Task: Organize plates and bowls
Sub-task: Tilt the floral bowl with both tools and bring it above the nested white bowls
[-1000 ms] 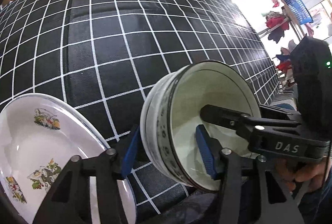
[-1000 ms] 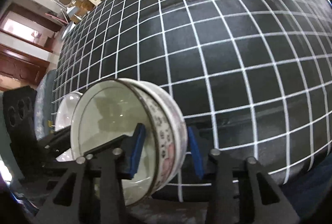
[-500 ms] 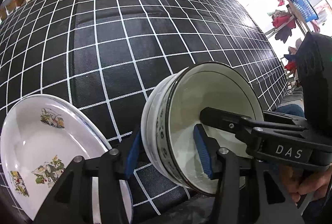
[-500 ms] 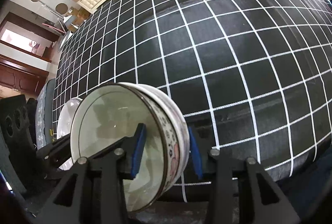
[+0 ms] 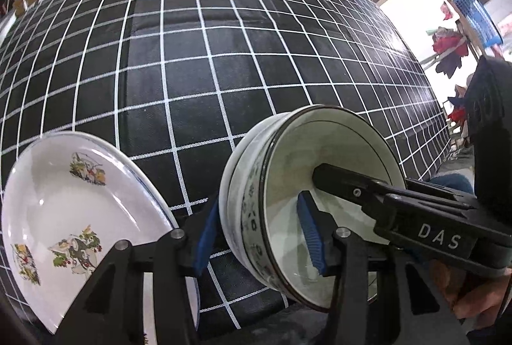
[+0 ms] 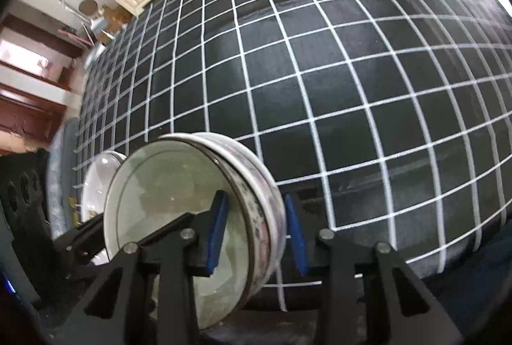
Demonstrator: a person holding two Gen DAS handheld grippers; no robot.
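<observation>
I am straddling the stacked bowls (image 5: 307,210) with both jaws, left jaws clamped on their left rim, right jaws closing on the right, plate (image 5: 83,217) lying just left.

Black grid-cloth bench (image 5: 198,63) under my cameras.

I saw the bench covered edge to edge in a black cloth (image 6: 336,82) ruled with thin white lines into squares, faintly creased across the middle. A white plate (image 5: 64,217) printed with small bird-and-flower motifs sat at its near left corner, as the left camera saw it. I could not tell whether the stacked bowls (image 5: 256,217) rested on the cloth.
</observation>
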